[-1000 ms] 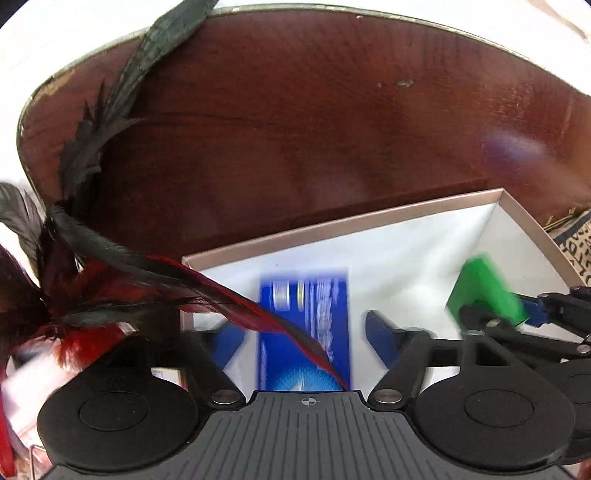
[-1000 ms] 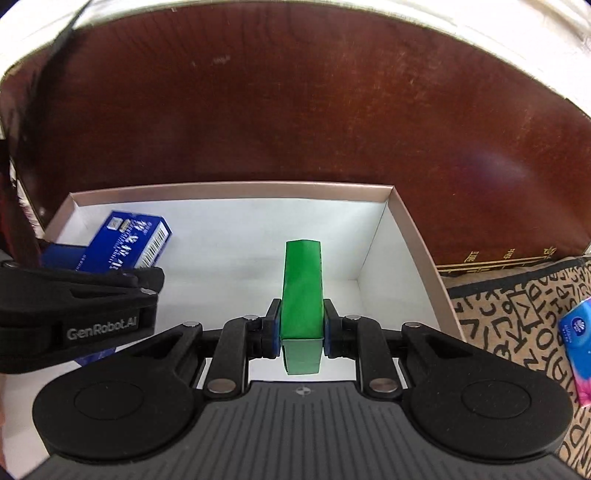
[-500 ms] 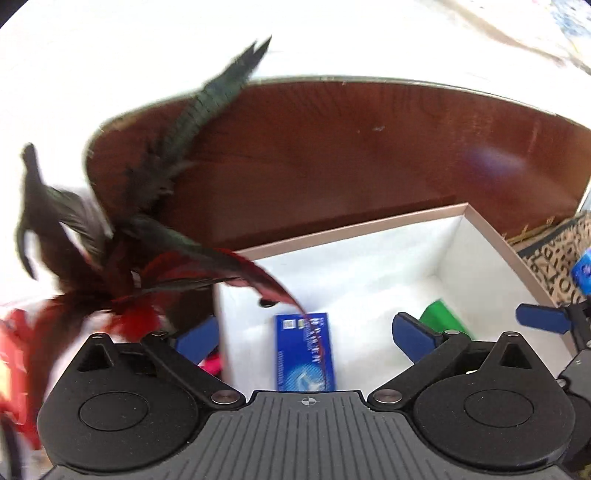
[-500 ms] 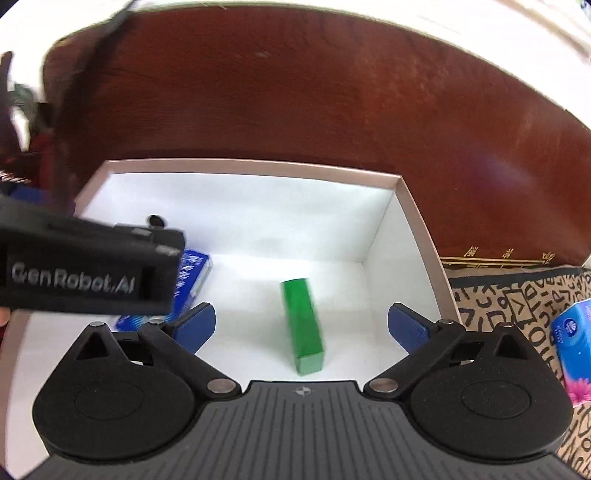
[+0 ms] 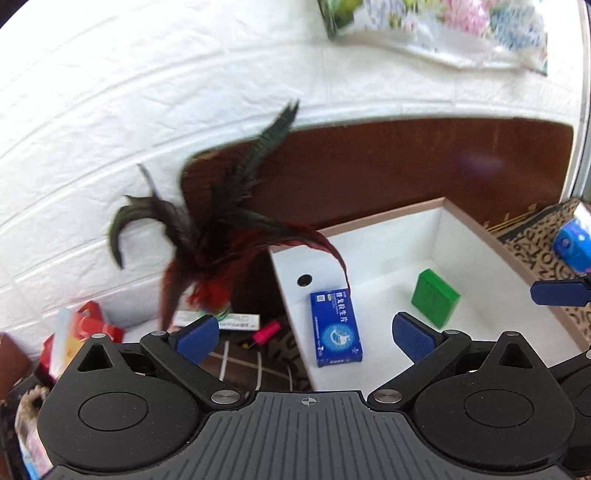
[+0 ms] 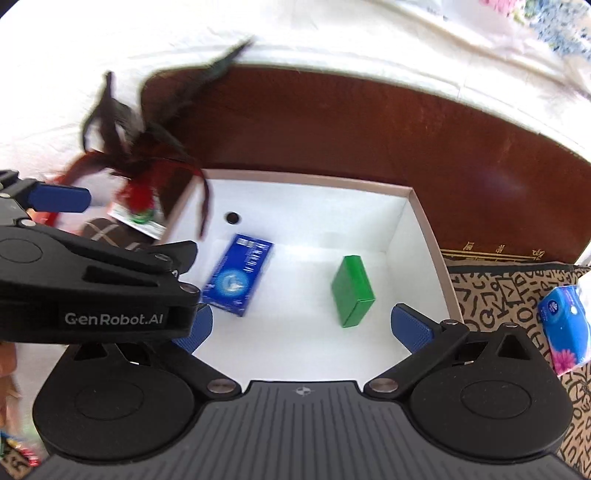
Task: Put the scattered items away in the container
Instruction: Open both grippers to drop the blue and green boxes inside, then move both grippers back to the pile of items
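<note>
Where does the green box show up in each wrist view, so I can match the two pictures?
Left wrist view: green box sits right of centre, on the white container's floor.
Right wrist view: green box sits just right of centre, near the container's right wall.
Shared landmark: the blue box, lying left of it in both.

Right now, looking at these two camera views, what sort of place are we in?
Probably a room in a home: a dark wooden table against a white brick-patterned wall, a floral cloth above, and household clutter such as a tissue pack beside the white box.
</note>
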`<action>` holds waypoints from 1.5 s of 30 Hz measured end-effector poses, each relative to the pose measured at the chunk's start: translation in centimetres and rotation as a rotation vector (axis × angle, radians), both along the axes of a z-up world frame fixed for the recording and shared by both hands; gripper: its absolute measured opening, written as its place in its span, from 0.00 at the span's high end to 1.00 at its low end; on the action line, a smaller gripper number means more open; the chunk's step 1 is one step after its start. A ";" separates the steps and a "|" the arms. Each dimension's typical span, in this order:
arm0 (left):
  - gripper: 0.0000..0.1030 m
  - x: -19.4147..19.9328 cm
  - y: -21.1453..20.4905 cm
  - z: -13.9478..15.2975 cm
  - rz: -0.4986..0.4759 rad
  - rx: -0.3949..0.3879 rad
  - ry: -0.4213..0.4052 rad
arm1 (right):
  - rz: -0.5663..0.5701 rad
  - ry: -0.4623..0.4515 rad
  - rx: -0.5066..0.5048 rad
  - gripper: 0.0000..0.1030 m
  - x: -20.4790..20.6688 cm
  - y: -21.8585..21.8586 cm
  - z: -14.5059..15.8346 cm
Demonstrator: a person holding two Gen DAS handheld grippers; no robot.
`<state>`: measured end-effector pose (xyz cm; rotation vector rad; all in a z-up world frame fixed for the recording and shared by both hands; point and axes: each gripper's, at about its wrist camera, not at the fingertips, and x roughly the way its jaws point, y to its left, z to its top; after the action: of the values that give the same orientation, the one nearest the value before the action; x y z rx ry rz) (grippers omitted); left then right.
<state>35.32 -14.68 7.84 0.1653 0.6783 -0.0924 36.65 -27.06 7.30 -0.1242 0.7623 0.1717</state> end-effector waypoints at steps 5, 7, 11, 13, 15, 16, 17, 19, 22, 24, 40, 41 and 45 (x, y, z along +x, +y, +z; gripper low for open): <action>0.00 -4.7 1.8 1.9 -0.001 -0.020 -0.069 | 0.016 -0.051 0.023 0.00 -4.5 1.5 2.3; 0.00 -7.0 2.8 2.5 -0.003 -0.026 -0.094 | 0.022 -0.066 0.031 0.00 -6.4 2.3 2.9; 0.00 -11.6 4.7 2.7 0.011 -0.077 -0.116 | 0.040 -0.094 0.033 0.00 -10.4 4.0 3.9; 0.00 -13.6 5.8 2.5 0.025 -0.114 -0.104 | 0.057 -0.105 0.038 0.00 -12.4 4.8 4.3; 0.00 -15.5 6.7 2.0 0.035 -0.142 -0.088 | 0.075 -0.111 0.045 0.00 -14.3 5.6 4.4; 0.00 -16.5 7.1 1.7 0.038 -0.150 -0.086 | 0.082 -0.112 0.051 0.00 -15.2 5.9 4.3; 0.00 -17.5 7.6 1.3 0.038 -0.152 -0.089 | 0.092 -0.112 0.061 0.00 -16.1 6.2 4.2; 0.00 -19.7 8.5 0.5 0.033 -0.148 -0.108 | 0.113 -0.108 0.086 0.00 -17.8 6.8 3.6; 0.00 -22.8 10.1 -1.0 0.016 -0.143 -0.129 | 0.152 -0.085 0.138 0.00 -20.3 7.7 2.4; 0.00 -24.4 11.5 -2.4 0.022 -0.162 -0.125 | 0.167 -0.068 0.174 0.00 -21.8 8.0 1.3; 0.00 -27.2 17.1 -14.5 0.170 -0.159 0.067 | 0.135 -0.039 0.098 0.01 -26.0 11.6 -10.5; 0.00 -27.1 16.9 -14.5 0.163 -0.167 0.069 | 0.131 -0.034 0.098 0.01 -25.8 11.6 -11.0; 0.00 -26.0 15.8 -14.5 0.138 -0.211 0.079 | 0.102 -0.036 0.111 0.01 -24.9 10.4 -11.7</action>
<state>9.28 1.09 -6.71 -0.0885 0.7519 -0.0378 11.73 -16.61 -4.42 -0.0604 0.7095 0.3075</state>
